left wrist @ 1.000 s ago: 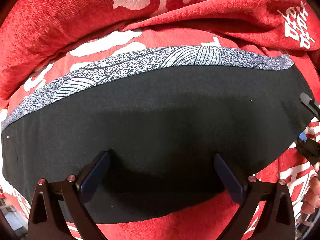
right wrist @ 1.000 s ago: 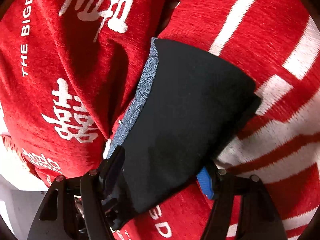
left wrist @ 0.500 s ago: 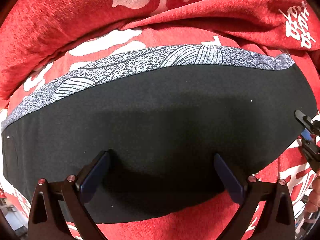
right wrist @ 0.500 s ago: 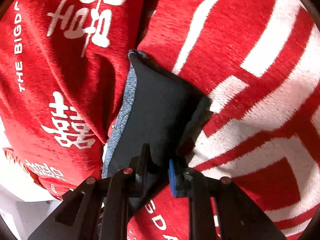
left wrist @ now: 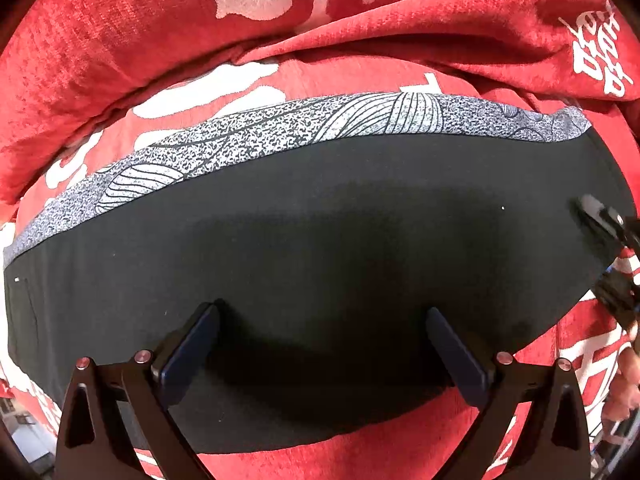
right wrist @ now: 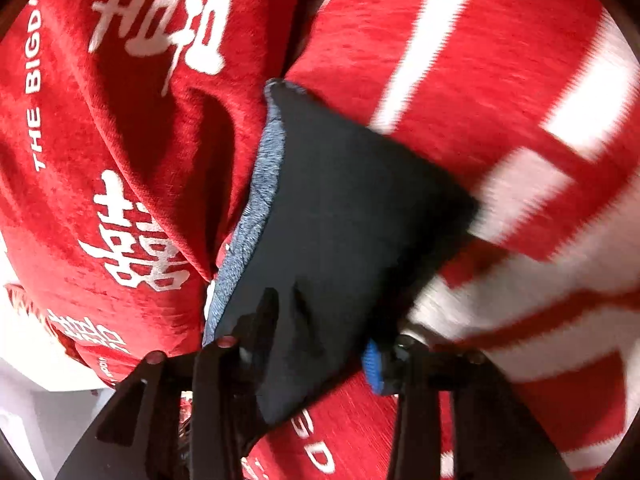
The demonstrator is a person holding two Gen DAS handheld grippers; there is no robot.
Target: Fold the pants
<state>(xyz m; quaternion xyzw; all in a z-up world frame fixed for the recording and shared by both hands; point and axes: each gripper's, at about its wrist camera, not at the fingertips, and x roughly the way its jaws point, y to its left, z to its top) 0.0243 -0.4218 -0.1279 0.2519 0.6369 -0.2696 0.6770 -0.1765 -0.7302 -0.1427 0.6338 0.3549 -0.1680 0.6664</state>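
Note:
Black pants (left wrist: pixel 320 216) with a grey patterned waistband (left wrist: pixel 280 136) lie folded flat across a red cover. My left gripper (left wrist: pixel 322 314) points straight down at them, open wide, both fingertips resting on the black cloth. At the pants' right end, my right gripper (left wrist: pixel 608 254) straddles the edge. In the right wrist view the corner of the pants (right wrist: pixel 344 216) lies between the fingers of the right gripper (right wrist: pixel 320 328). Its jaws are opening, and the cloth spreads loosely from the dark finger to the blue pad (right wrist: pixel 372 364).
The red cover (left wrist: pixel 400 456) with white lettering drapes over a soft seat. A raised red cushion (left wrist: pixel 120 40) runs along the far side behind the waistband. A person's hand (left wrist: pixel 628 384) shows at the right edge. A pale floor (right wrist: pixel 48 420) lies beyond the cover's lower left.
The right gripper's jaws pinched the pants' end narrow half a second ago and now stand wider, with the cloth spread out again. The left gripper has not moved.

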